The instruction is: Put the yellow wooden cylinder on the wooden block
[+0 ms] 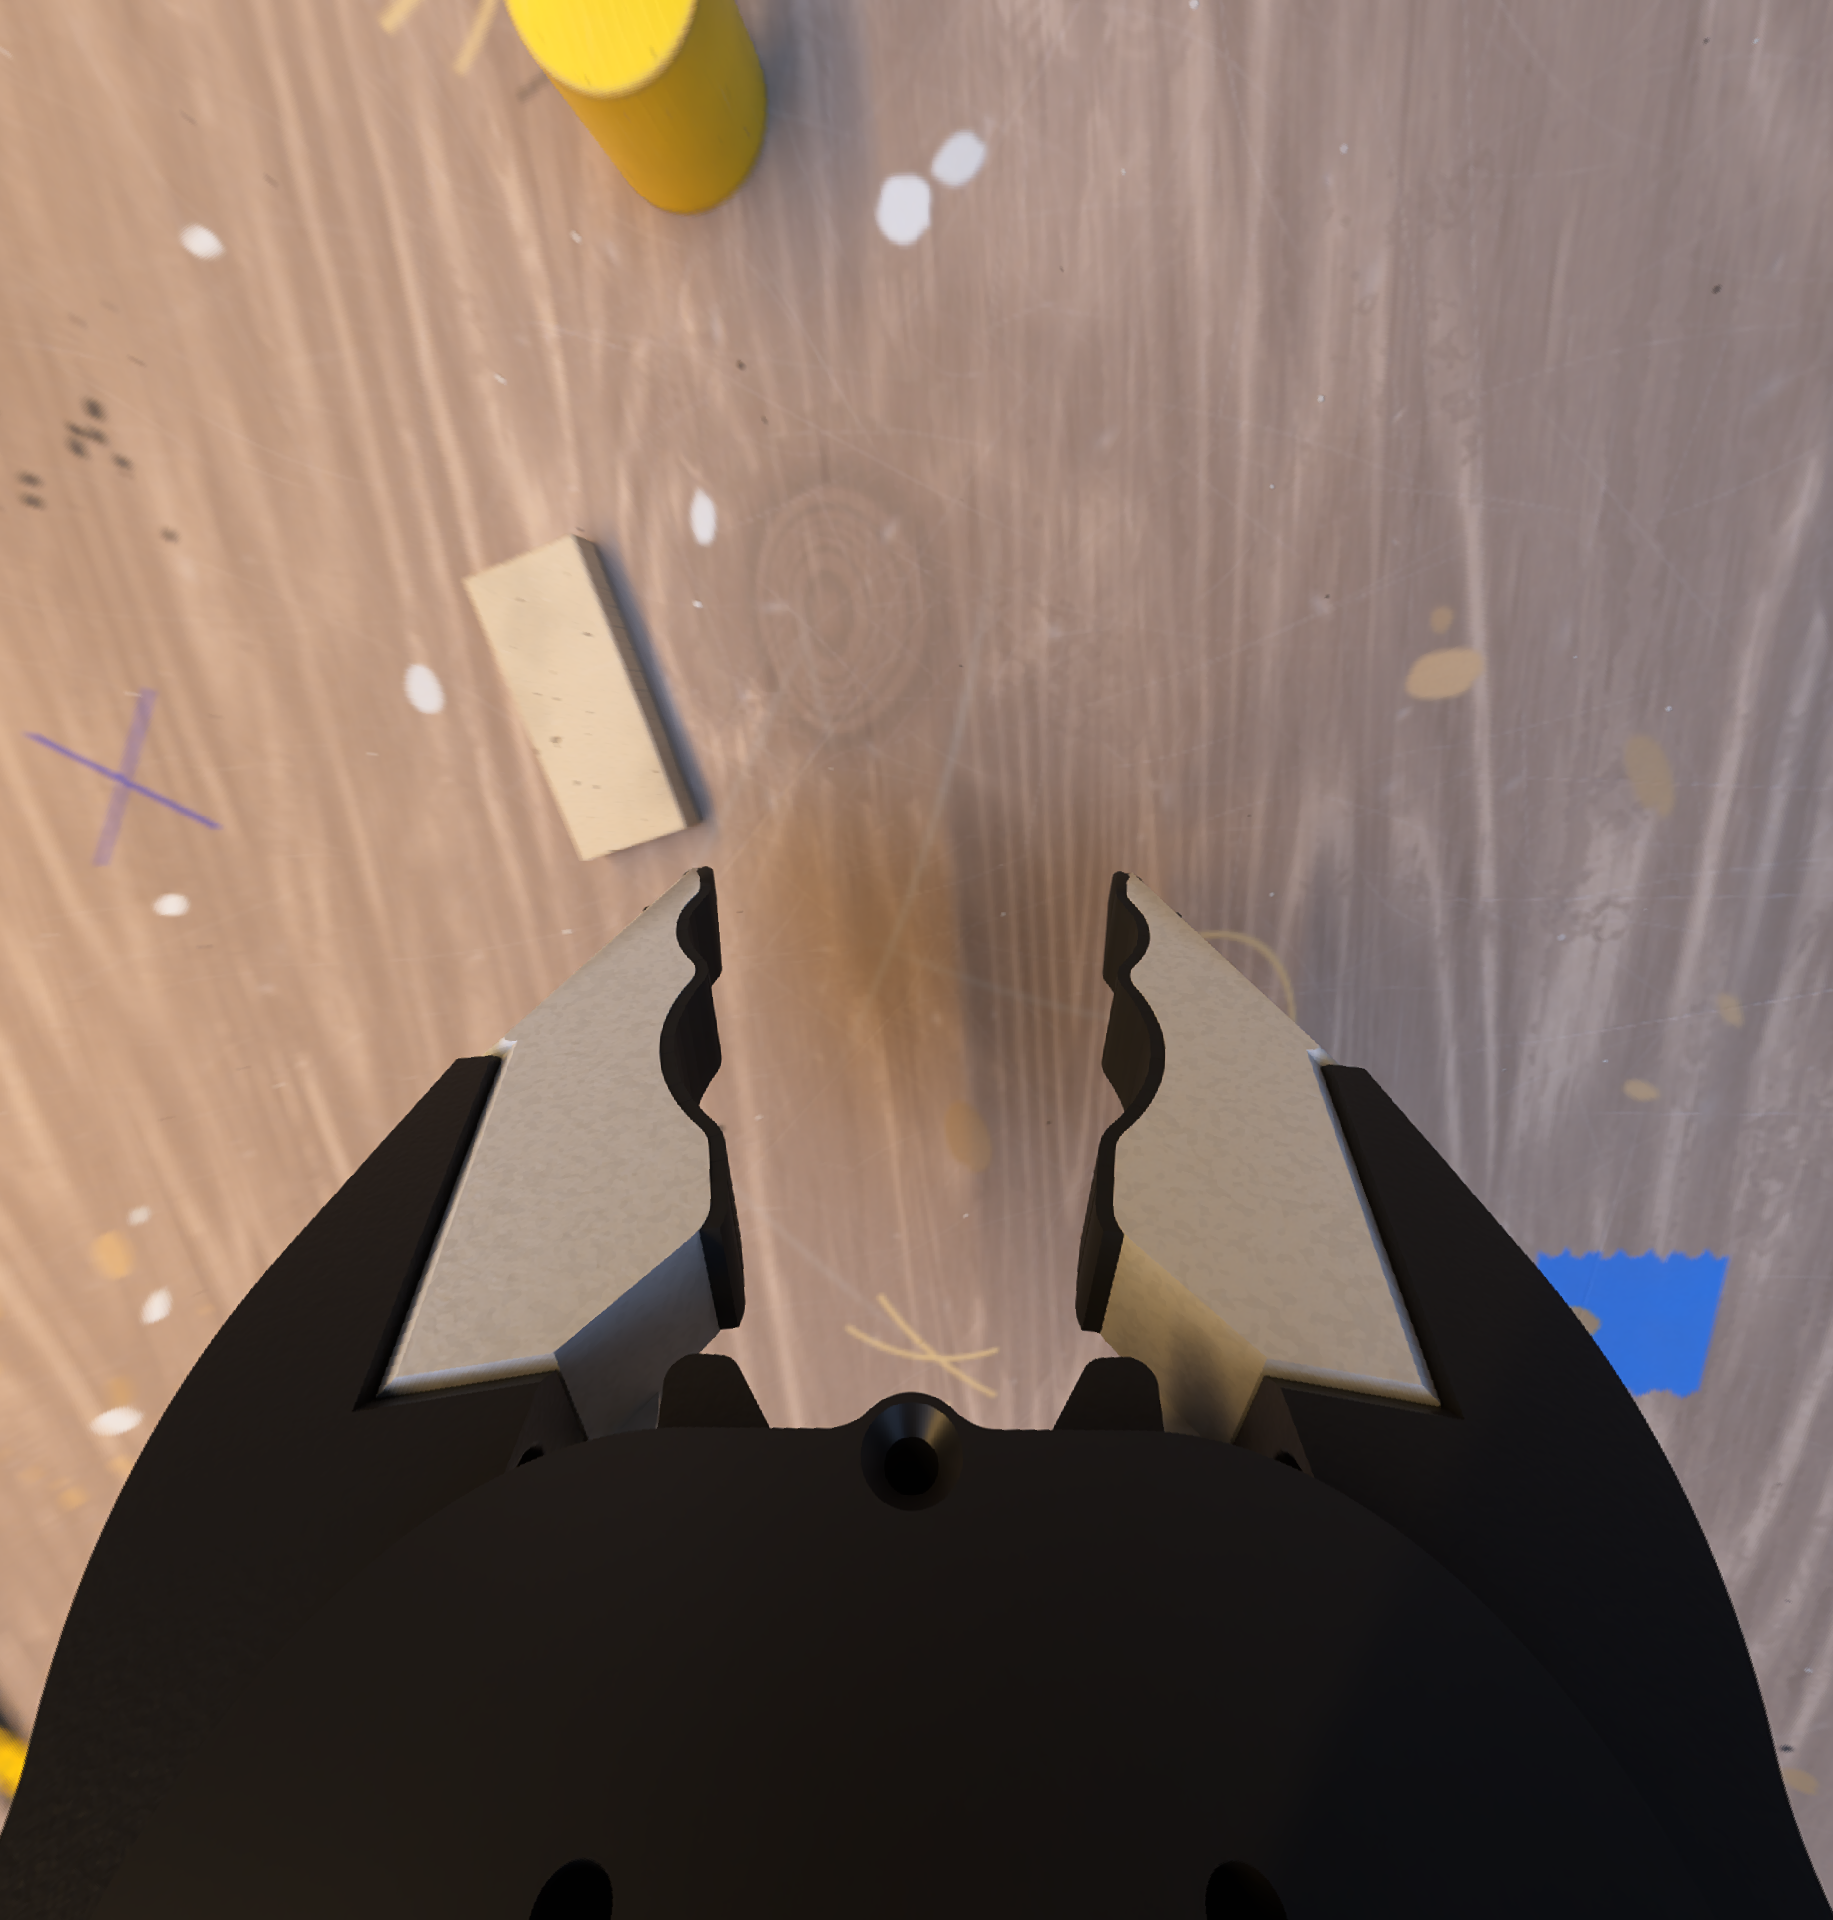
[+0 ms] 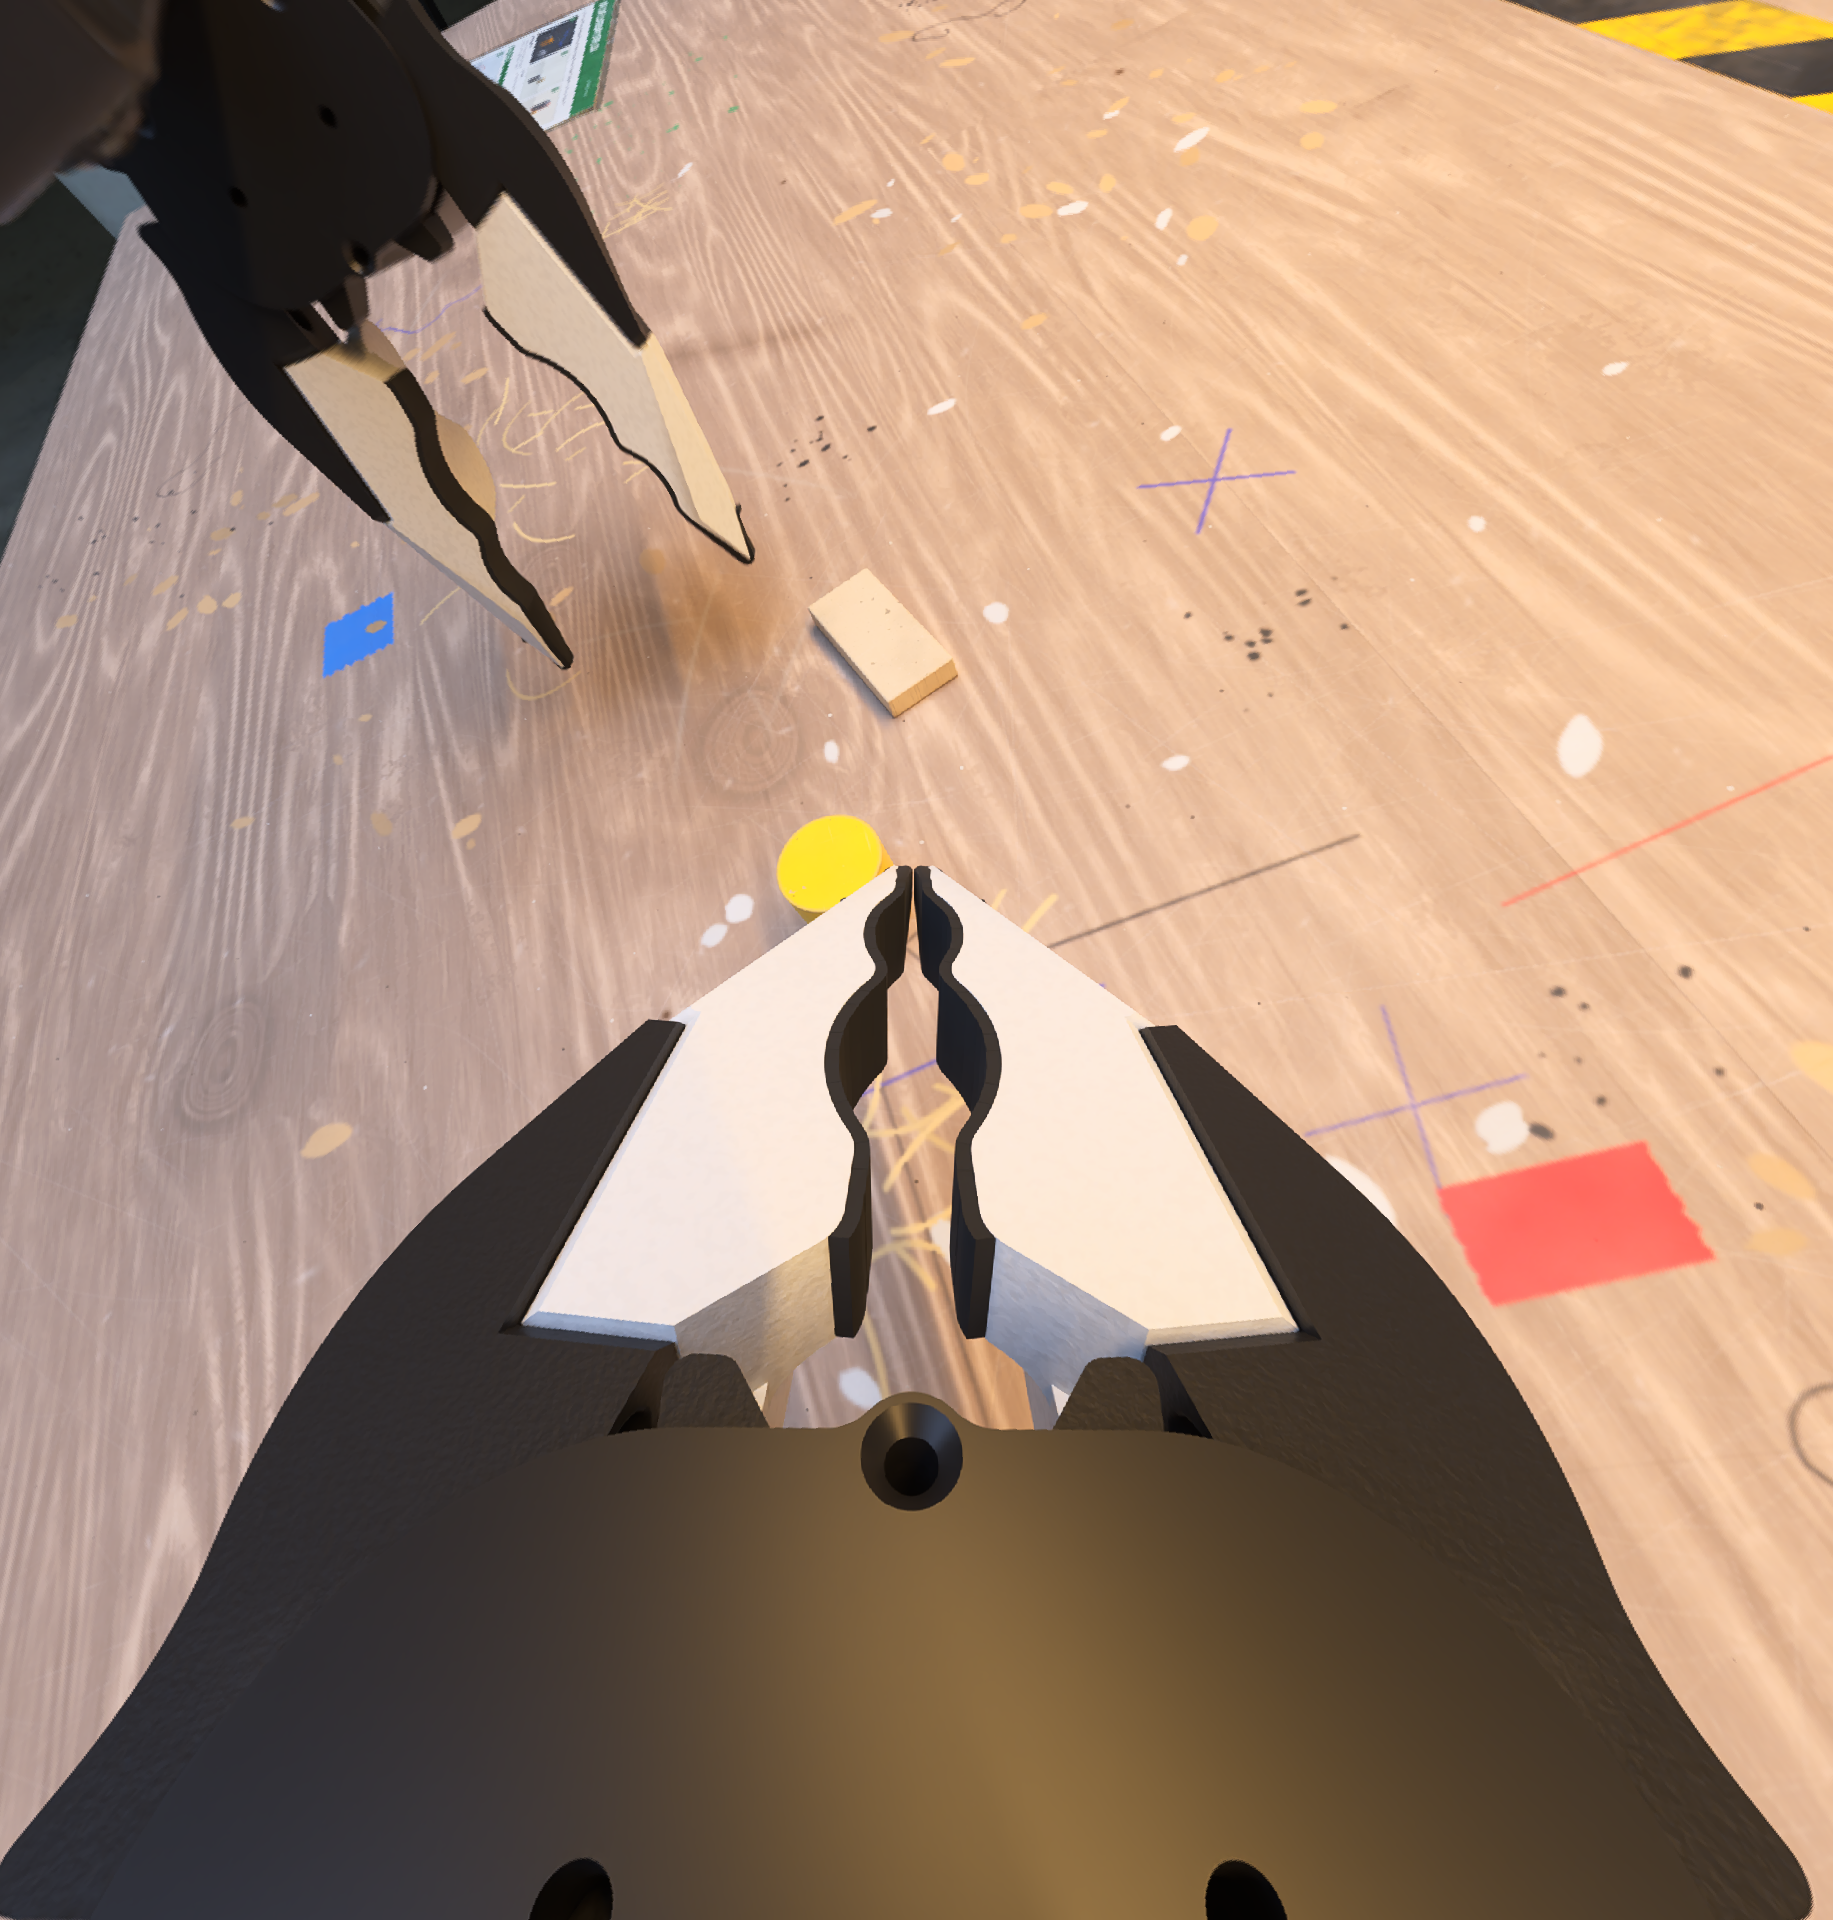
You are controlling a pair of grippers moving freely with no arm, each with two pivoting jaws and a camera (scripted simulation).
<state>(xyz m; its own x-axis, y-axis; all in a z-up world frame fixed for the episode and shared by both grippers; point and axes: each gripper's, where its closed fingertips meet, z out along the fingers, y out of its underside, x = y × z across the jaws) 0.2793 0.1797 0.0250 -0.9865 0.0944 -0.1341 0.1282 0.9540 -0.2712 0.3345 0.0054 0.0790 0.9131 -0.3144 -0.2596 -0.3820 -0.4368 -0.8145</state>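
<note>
The yellow wooden cylinder [image 1: 647,94] stands upright on the table at the top of the left wrist view. In the right wrist view the yellow cylinder [image 2: 827,862] stands just left of my right fingertips. The flat pale wooden block [image 1: 583,696] lies on the table ahead and left of my left gripper [image 1: 914,883], which is open and empty above the table. The block [image 2: 884,639] also shows in the right wrist view, beyond the cylinder. My right gripper [image 2: 912,875] is shut and empty. The left gripper [image 2: 657,608] shows there at upper left, open.
The wooden table [image 2: 1307,675] is marked with paint spots and pen crosses. A blue tape patch [image 1: 1639,1320] lies right of my left gripper. A red tape patch [image 2: 1572,1221] lies right of my right gripper. A green-edged sheet [image 2: 553,57] and yellow-black striped tape [image 2: 1764,47] lie far back.
</note>
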